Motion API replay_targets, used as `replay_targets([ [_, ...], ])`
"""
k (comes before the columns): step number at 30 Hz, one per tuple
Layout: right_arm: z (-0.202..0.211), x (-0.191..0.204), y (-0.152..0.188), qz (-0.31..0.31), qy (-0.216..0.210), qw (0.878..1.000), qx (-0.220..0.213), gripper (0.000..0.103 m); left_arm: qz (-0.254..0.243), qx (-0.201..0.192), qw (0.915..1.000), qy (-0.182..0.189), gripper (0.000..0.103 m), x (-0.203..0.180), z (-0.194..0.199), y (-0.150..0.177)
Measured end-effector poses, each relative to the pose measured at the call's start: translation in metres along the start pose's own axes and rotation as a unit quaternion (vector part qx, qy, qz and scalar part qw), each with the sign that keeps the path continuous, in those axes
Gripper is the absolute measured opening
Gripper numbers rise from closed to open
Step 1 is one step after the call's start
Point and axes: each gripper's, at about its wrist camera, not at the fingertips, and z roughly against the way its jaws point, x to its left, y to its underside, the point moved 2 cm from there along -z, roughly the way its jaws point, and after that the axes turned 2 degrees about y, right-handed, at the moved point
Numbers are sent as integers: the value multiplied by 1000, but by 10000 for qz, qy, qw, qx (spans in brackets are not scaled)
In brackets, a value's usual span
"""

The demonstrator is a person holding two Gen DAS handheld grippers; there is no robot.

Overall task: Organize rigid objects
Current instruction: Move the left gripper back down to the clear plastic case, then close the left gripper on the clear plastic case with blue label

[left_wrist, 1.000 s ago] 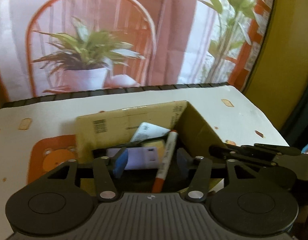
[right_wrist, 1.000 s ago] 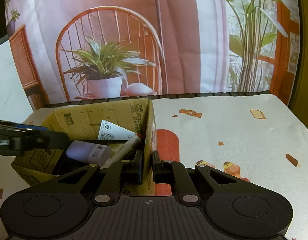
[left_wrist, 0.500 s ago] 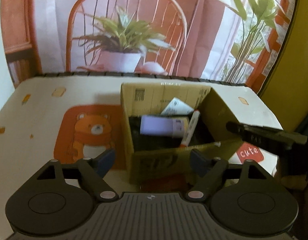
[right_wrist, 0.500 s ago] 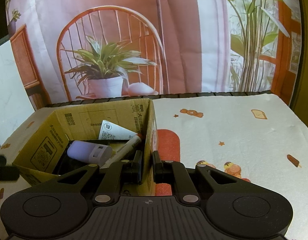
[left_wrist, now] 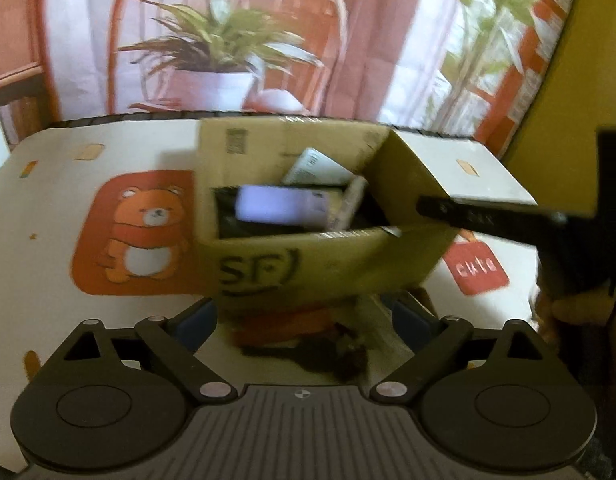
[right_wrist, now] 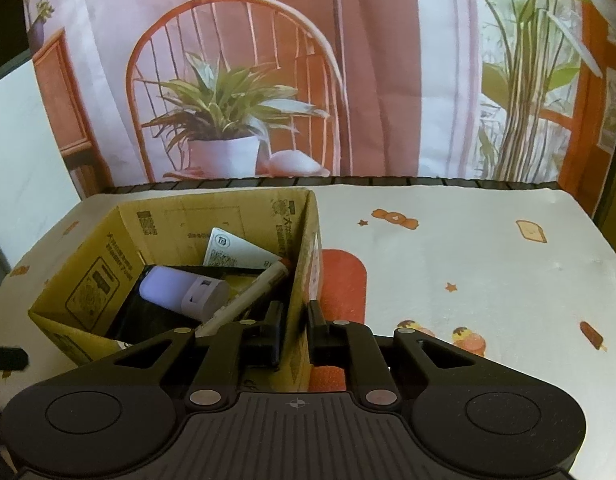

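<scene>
Cardboard box (right_wrist: 108, 292) sits at ten o'clock on the tablecloth (right_wrist: 468, 264), holding a lilac cylinder (right_wrist: 180, 292) and marker (right_wrist: 248, 300); right gripper (right_wrist: 294, 328) pinches its thin wall, probably light but bendy; left gripper (left_wrist: 304, 320), just widened, holds nothing.

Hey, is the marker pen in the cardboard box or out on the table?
In the box: the marker leans against the cardboard box wall.

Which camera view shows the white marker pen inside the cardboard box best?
The right wrist view: the white marker pen leans sharp and nearly whole in the cardboard box. The left wrist view shows it blurred and partly hidden.
</scene>
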Motion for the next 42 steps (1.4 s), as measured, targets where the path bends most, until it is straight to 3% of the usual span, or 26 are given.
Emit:
replay_targets([
  [10,-2,-2,-5,155,-99,9997,165,13,-655,153,9977,125,96,-38,-14,10],
  [20,-1,-3,-4,86,-137,9997,167,13,-868,439,9949,257,96,-60,-37,12],
  [24,-1,-3,-4,81,-145,9997,167,13,-914,611,9934,328,88,-64,-48,14],
  [42,-1,-4,-3,50,-174,9997,162,14,-903,886,9908,490,74,-67,-73,11],
])
